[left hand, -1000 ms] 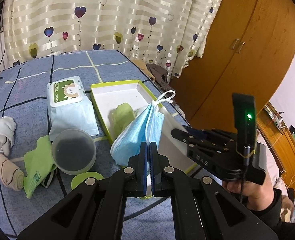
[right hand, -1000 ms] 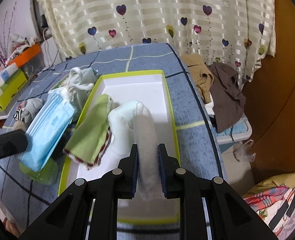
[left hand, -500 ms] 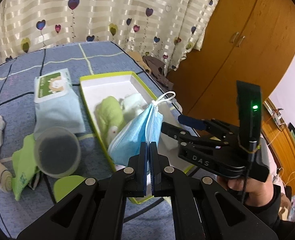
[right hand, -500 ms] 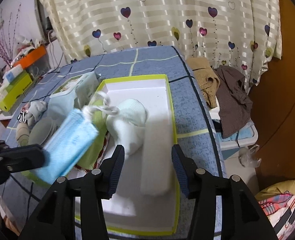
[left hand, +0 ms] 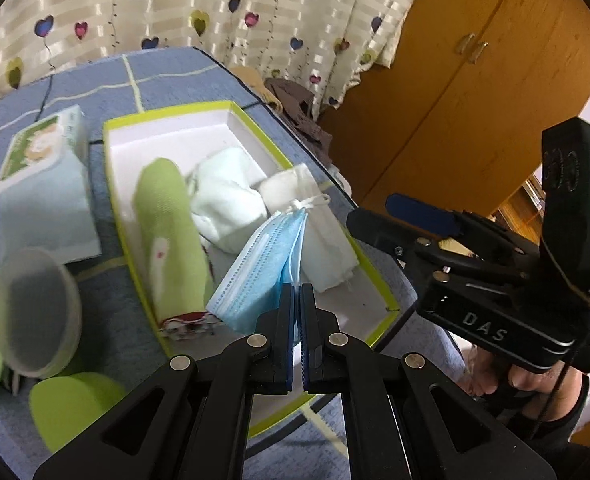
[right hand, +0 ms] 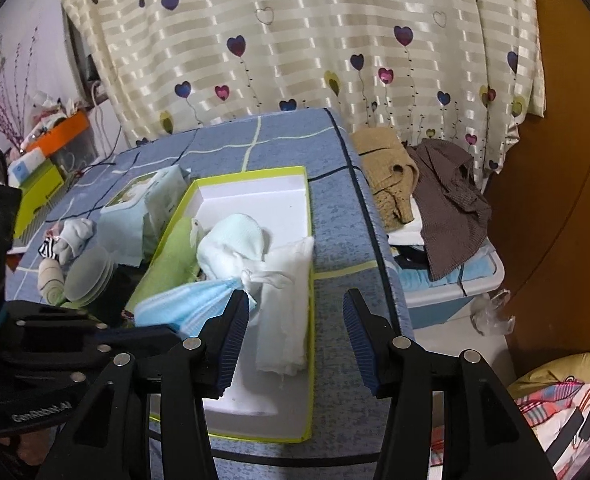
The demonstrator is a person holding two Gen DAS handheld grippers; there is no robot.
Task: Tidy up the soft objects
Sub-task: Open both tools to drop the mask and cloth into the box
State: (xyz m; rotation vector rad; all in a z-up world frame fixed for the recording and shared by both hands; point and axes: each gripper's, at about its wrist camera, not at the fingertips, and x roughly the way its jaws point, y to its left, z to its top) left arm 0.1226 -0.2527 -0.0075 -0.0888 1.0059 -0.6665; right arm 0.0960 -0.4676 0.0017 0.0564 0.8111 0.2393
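The white cloth (right hand: 285, 304) is released along the right edge of the green-rimmed box (right hand: 310, 364), the right gripper (right hand: 297, 340) jaws spread empty, while the blue masks (left hand: 255, 276) are carried over the box, pinched in the left gripper (left hand: 298, 312), next to go in.

Left claw (left hand: 298, 304) clamped on blue pleated face mask (left hand: 261, 264), over lime-rimmed white cardboard box (left hand: 177, 116). Right claw (left hand: 407, 220) at 3 o'clock, spread, nothing in it.

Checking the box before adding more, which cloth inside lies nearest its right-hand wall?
The white folded cloth, lying along that wall; the pale blue one and green one sit farther left.
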